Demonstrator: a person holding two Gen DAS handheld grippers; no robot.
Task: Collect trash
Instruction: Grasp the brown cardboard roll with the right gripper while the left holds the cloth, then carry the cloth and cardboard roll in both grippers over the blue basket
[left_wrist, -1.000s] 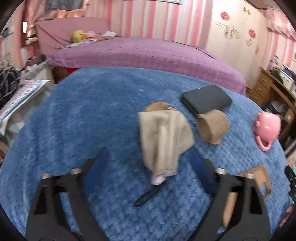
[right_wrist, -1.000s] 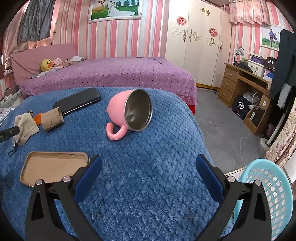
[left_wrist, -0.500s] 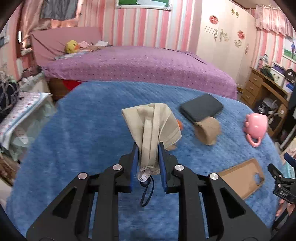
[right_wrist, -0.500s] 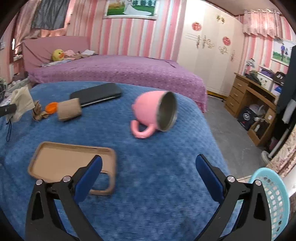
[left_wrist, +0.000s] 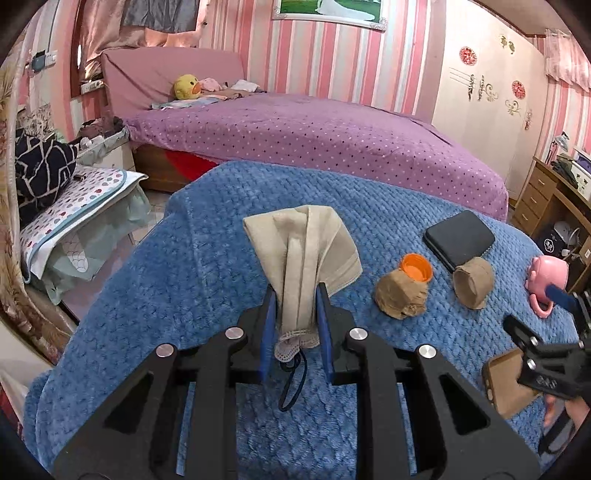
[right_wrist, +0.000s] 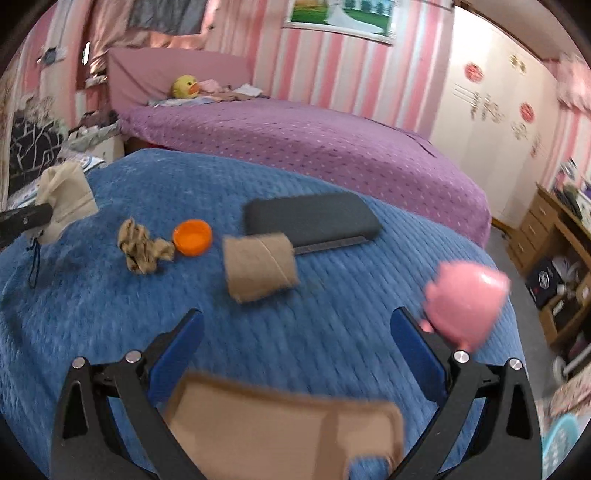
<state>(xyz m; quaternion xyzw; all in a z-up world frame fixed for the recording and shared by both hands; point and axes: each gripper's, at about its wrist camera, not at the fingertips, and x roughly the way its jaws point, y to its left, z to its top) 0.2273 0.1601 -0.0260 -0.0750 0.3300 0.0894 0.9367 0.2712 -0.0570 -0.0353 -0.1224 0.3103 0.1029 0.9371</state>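
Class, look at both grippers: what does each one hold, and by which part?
The left gripper pinches the beige face mask at its lower folded end. The right gripper is open, holding nothing.

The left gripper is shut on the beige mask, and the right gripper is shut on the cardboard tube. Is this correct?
Only partly. The left gripper is shut on the beige mask, but the right gripper is open and holds nothing. The right wrist view shows the cardboard tube lying on the blue blanket, ahead of the spread fingers.
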